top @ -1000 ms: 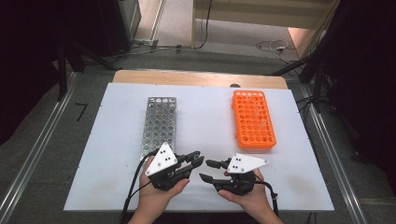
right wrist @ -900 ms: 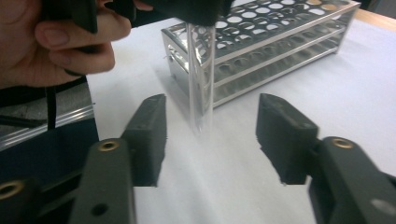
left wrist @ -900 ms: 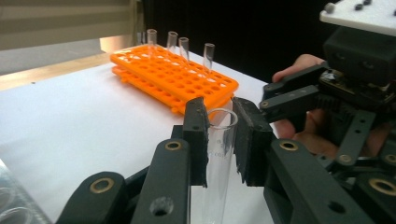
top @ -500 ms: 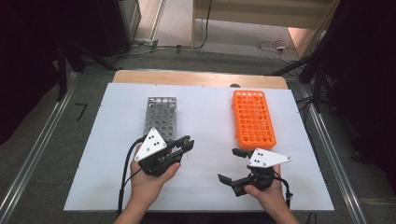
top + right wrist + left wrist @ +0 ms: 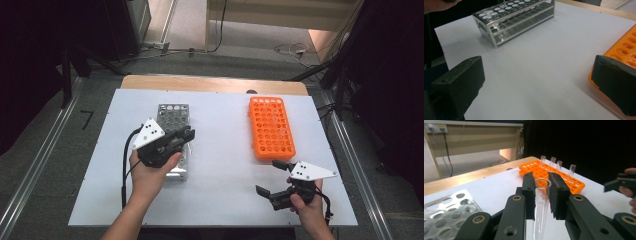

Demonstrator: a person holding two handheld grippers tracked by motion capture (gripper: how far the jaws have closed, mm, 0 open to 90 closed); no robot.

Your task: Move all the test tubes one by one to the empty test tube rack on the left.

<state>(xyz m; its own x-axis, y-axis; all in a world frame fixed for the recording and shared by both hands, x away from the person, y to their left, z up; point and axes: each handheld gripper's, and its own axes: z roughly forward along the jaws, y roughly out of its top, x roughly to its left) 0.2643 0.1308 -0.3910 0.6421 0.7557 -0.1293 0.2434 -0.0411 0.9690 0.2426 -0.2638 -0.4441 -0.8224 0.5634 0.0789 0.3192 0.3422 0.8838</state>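
Note:
My left gripper (image 5: 189,134) is shut on a clear tapered tube (image 5: 540,205), gripped just under its rim, mouth up. It hovers over the near end of the metal rack (image 5: 172,112). My right gripper (image 5: 267,176) stands near the table's front right, just short of the orange rack (image 5: 270,127). Its jaws have just been opening and stand wide with nothing between them (image 5: 536,85). Several clear tubes (image 5: 559,165) stand in the orange rack's far holes. In the left gripper view the right gripper's jaw (image 5: 617,185) shows at the right edge.
The white table top (image 5: 225,165) lies bare between the two racks. The metal rack (image 5: 514,20) stands ahead and to the left of my right gripper, with the orange rack's corner (image 5: 624,50) close on its right. A wooden strip (image 5: 210,84) edges the table's far side.
The two grippers, close together at the table's front middle, have parted. The left one went left and away over the metal rack with the tube. The right one went right and opened.

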